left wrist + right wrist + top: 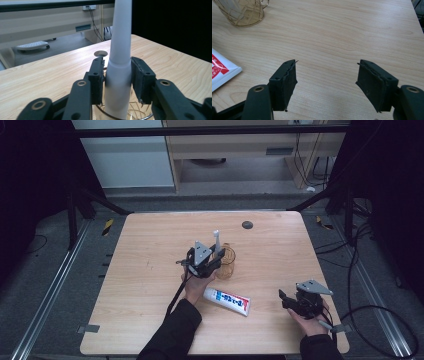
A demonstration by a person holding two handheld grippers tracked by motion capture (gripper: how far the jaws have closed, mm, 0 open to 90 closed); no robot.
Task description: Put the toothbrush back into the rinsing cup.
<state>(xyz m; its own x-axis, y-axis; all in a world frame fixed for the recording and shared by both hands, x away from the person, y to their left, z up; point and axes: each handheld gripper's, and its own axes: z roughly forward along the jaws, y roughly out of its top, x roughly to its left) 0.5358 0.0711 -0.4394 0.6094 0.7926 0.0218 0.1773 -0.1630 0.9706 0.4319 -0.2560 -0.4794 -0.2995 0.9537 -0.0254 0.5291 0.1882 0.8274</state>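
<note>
A white electric toothbrush point(216, 240) stands upright in a gold wire cup point(227, 262) near the table's middle. My left gripper point(216, 260) reaches in from the cup's left. In the left gripper view its jaws flank the toothbrush's handle point(120, 37) just above the cup's rim point(140, 116); the pads stand close beside the handle without visibly pressing on it. My right gripper point(284, 297) rests low at the front right, open, with bare table between its fingers point(327, 67). A white toothpaste tube point(227, 301) with red and blue print lies flat between the two hands.
A round dark grommet point(247, 224) sits in the wooden table point(150, 245) behind the cup. The right gripper view shows the cup point(242, 12) at top left and the tube's end point(219, 70) at left. Cables lie on the floor to the right.
</note>
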